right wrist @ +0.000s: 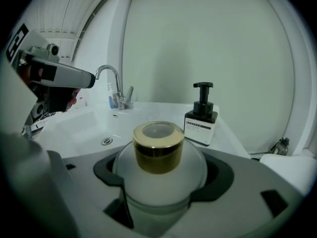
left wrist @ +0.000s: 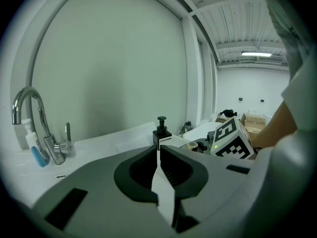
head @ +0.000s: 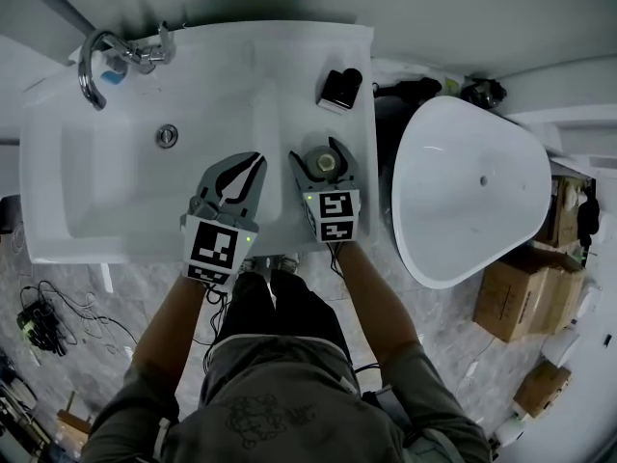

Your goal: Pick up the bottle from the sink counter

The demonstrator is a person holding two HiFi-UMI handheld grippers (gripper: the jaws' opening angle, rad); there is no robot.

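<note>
Right gripper view: jaws of the right gripper (right wrist: 159, 180) closed around the round white bottle (right wrist: 158, 148) with gold cap, near the front right of the desk (right wrist: 230, 143). Grasp apparently made; lift clear of the desk probably still to do, clearance not readable. Left gripper (left wrist: 158, 148) alongside, jaws pressed together, empty. Farther back, black pump dispenser (right wrist: 200, 123), then faucet (right wrist: 113, 83).

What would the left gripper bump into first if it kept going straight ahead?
Probably the black pump dispenser, which stands straight beyond the shut left gripper; depth is unclear, so it might miss.
</note>
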